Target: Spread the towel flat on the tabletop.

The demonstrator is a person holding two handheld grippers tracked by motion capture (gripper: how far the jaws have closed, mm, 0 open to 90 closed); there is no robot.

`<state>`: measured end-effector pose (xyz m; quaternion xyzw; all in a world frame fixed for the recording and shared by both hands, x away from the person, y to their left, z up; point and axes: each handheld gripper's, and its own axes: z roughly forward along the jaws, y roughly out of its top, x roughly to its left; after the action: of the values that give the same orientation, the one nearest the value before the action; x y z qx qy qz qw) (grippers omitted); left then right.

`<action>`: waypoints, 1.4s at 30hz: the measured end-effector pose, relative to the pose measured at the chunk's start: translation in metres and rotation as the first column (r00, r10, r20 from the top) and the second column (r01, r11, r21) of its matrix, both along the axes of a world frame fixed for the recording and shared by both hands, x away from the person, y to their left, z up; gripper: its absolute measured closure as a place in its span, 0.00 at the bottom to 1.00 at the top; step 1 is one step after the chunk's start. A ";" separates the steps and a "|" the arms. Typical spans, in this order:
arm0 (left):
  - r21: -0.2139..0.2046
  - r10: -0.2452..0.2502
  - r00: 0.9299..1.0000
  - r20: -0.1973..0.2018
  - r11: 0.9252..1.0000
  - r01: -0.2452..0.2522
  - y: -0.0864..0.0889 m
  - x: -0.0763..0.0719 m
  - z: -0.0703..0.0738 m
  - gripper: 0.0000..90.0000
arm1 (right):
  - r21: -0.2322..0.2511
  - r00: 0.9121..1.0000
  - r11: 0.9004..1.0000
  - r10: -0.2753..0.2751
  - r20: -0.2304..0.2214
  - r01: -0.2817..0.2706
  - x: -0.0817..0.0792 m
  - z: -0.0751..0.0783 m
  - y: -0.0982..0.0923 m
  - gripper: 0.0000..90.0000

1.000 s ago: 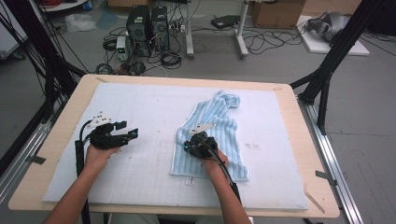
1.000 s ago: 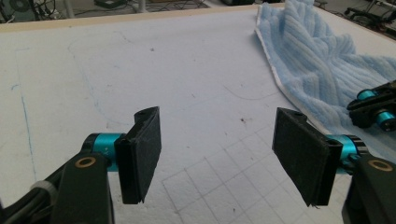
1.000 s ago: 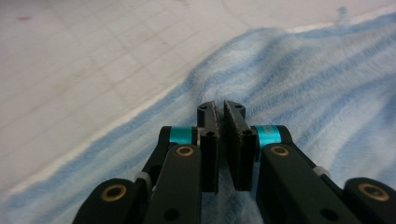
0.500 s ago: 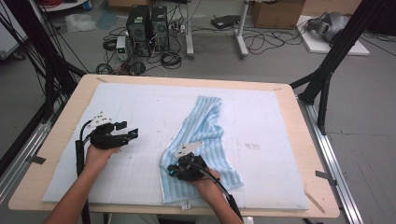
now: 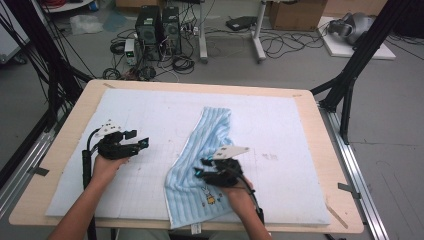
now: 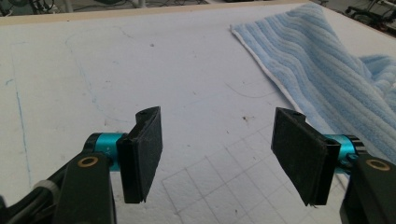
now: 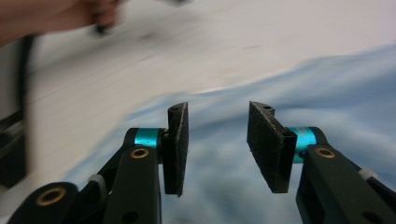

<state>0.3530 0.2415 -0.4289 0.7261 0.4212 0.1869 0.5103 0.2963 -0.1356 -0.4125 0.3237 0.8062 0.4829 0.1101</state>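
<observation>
**Blue towel lies under the right tongs, both pairs of tongs open**

The striped blue towel point(image 5: 210, 155) lies on the white mat point(image 5: 150, 115) that covers the desk point(image 5: 325, 150), running from near the mat's middle down to the near edge; its near end bears a small printed figure, and a white label hangs over the desk's front edge; the far end is narrower and partly folded.

The right tongs point(image 5: 202, 167) hang over the towel's near half, just above the printed figure, pointing toward the person's left; their jaws have just been opening and now stand apart with nothing between them; in the right gripper view the right tongs point(image 7: 217, 144) have blurred blue cloth below the gap, and whether the pads touch it cannot be told.

The left tongs point(image 5: 140, 139) sit over bare mat, apart from the towel's left edge and pointing toward it; their jaws stand wide and empty; in the left gripper view the left tongs point(image 6: 217, 156) hang over a pencilled grid on the mat, with the towel point(image 6: 327, 70) ahead to the right, its white-hemmed edge running diagonally.
</observation>
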 end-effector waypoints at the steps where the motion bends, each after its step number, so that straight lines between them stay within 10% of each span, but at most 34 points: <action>1: 0.000 0.000 1.000 0.003 1.000 0.000 -0.001 0.000 0.000 0.38 | -0.025 0.997 0.996 -0.080 0.016 0.080 0.005 0.000 -0.011 0.61; 5: -0.004 -0.004 1.000 0.003 1.000 0.004 -0.005 0.002 -0.001 0.38 | -0.168 0.973 0.961 -0.228 -0.034 0.219 0.025 -0.014 -0.037 0.62; 9: 0.001 -0.008 1.000 -0.001 1.000 0.008 -0.007 0.002 -0.003 0.38 | -0.276 0.980 0.946 -0.193 -0.053 0.172 0.024 -0.026 -0.036 0.76; 16: -0.003 -0.007 1.000 0.007 1.000 0.007 -0.008 0.002 -0.002 0.38 | -0.281 0.988 0.953 -0.137 -0.065 0.113 0.011 -0.028 -0.040 0.95; 24: -0.008 -0.010 1.000 0.008 1.000 0.010 -0.012 0.003 -0.003 0.38 | -0.273 0.989 0.960 -0.100 -0.108 0.067 -0.017 -0.025 -0.055 0.94; 30: -0.015 -0.016 1.000 0.010 1.000 0.016 -0.016 0.003 -0.004 0.38 | -0.135 0.989 0.983 -0.137 -0.063 0.128 -0.017 -0.010 -0.070 0.74; 37: -0.023 -0.021 1.000 0.018 1.000 0.021 -0.015 0.003 -0.002 0.38 | -0.028 0.956 0.956 -0.294 -0.002 0.294 0.008 0.004 -0.093 0.63; 42: -0.021 -0.030 0.999 0.023 0.999 0.030 -0.018 0.003 0.001 0.38 | -0.014 0.944 0.944 -0.329 -0.041 0.328 0.034 0.001 -0.095 0.65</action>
<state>0.3560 0.2234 -0.4283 0.7247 0.4063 0.1830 0.5256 0.3301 -0.2310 -0.4119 0.4634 0.7449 0.4477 0.1729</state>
